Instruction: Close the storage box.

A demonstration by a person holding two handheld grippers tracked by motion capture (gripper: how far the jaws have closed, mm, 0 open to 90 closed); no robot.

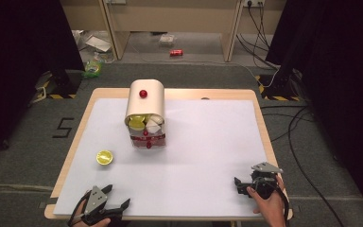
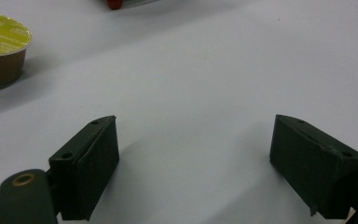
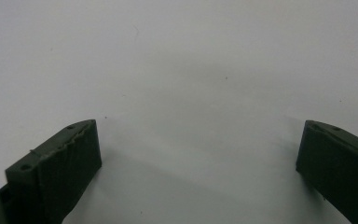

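Currently the left gripper rests at the table's 7 o'clock corner, jaws spread wide, nothing between them. The right gripper sits at 5 o'clock, likewise wide and empty. The nearest thing is a coffee capsule with a yellow foil lid, standing apart at about 12 o'clock from the left gripper, near the capsule dispenser. Judged light, thin-walled, easily dented; foil lid fragile. Best taken across the brown side wall below the rim. White sheet covers the wooden table; it looks smooth, so the capsule may slide. Grey carpet and cables lie beyond.
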